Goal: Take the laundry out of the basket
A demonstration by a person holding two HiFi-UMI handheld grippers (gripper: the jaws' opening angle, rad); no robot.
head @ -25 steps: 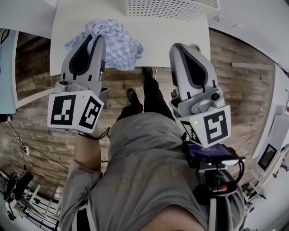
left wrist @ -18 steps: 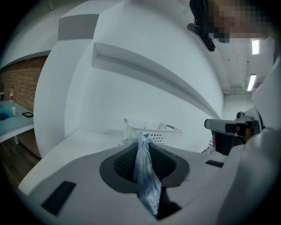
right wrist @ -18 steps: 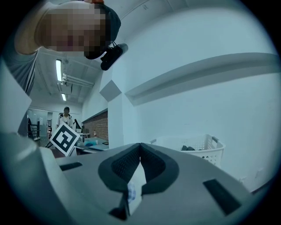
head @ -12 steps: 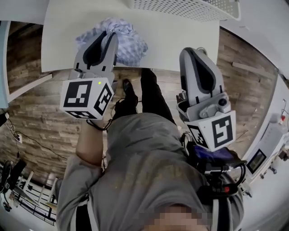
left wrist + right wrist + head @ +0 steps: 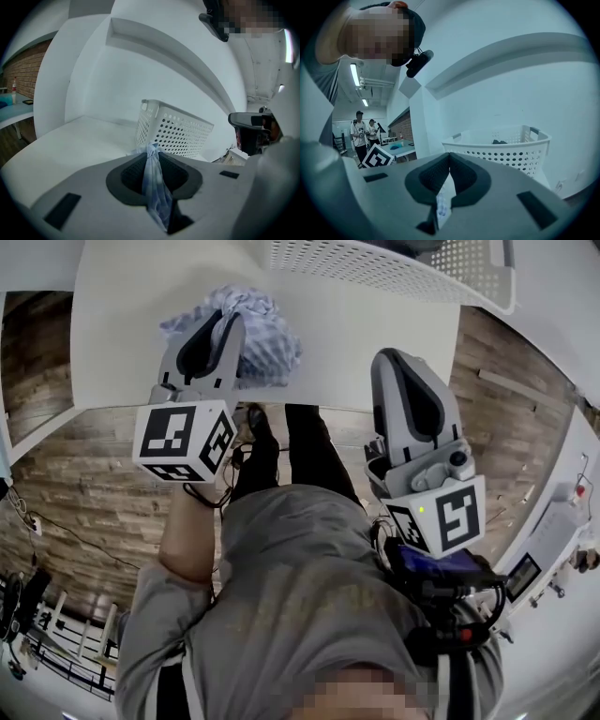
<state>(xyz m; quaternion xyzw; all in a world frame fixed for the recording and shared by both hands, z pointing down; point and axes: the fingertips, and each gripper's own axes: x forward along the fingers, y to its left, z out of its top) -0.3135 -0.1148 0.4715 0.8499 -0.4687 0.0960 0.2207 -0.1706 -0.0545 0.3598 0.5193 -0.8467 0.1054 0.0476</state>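
Note:
A blue checked cloth (image 5: 253, 338) lies bunched on the white table (image 5: 356, 343) near its front edge. My left gripper (image 5: 217, 326) is shut on it, and in the left gripper view a twisted strand of the cloth (image 5: 154, 187) runs between the pads at the left gripper (image 5: 151, 152). The white perforated basket (image 5: 394, 266) stands at the table's back right, also seen as the basket (image 5: 173, 133) and the basket (image 5: 506, 150); something dark (image 5: 499, 140) lies inside. My right gripper (image 5: 405, 371) hovers at the table's front edge, and the right gripper (image 5: 449, 157) has its tips touching, with only a pale sliver in the slit.
Wood-pattern floor (image 5: 75, 484) lies below the table's front edge, with the person's legs (image 5: 300, 446) there. Two people (image 5: 361, 133) stand far off by another table (image 5: 401, 146). A white wall (image 5: 117, 84) rises behind the basket.
The head view has tilted up, so more of the basket shows. My left gripper keeps its hold and has shifted slightly farther over the table with the cloth. The right gripper has hardly moved.

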